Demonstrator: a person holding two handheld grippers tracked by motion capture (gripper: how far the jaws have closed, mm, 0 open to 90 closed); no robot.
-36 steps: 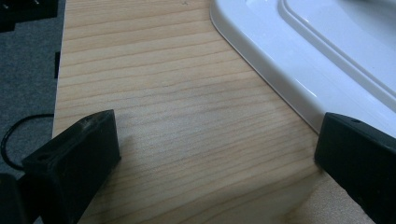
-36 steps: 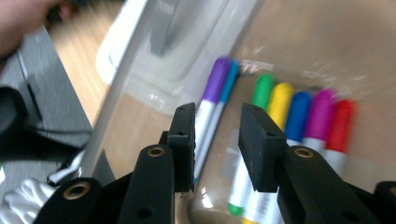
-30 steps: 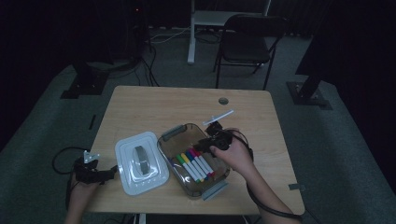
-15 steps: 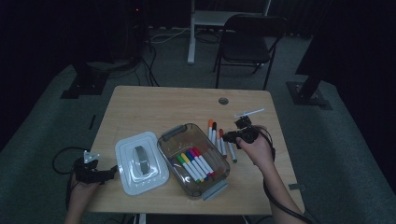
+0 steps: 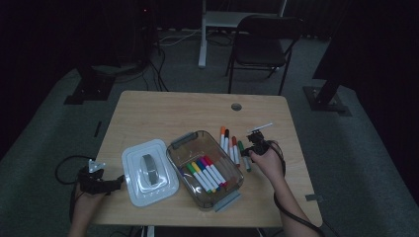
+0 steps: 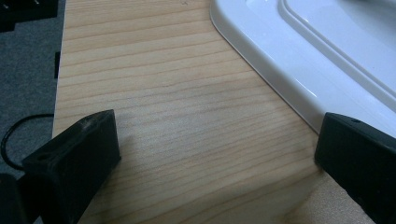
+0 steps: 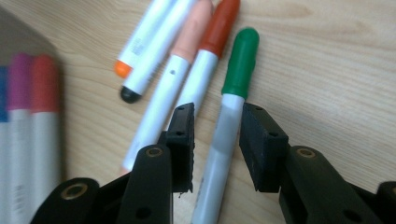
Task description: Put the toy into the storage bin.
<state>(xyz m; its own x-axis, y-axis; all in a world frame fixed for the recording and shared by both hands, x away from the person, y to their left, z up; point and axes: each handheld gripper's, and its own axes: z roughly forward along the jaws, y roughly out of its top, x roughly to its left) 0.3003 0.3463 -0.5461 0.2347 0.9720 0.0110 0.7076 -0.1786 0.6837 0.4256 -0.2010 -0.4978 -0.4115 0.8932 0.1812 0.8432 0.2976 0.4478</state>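
A clear plastic box (image 5: 171, 149) holds several coloured markers (image 5: 207, 173) in the middle of the wooden table (image 5: 163, 113). Its white lid (image 5: 148, 170) lies to the left. Several loose markers (image 5: 228, 143) lie right of the box. My right gripper (image 5: 249, 150) is low over them. Its jaws have just been closing and straddle the green-capped marker (image 7: 238, 65), which lies on the wood; a thin gap shows beside it, so my right gripper (image 7: 215, 121) is open. My left gripper (image 5: 116, 181) rests open at the table's front left, beside the lid (image 6: 303, 60).
A red-capped marker (image 7: 219, 28) and a peach-capped one (image 7: 198, 28) lie tight against the green one's left side. A cable hole (image 5: 236, 106) sits near the table's far edge. A black chair (image 5: 262, 39) stands behind the table.
My right gripper has moved from over the box to the right and down onto the loose markers. The left gripper has stayed put.
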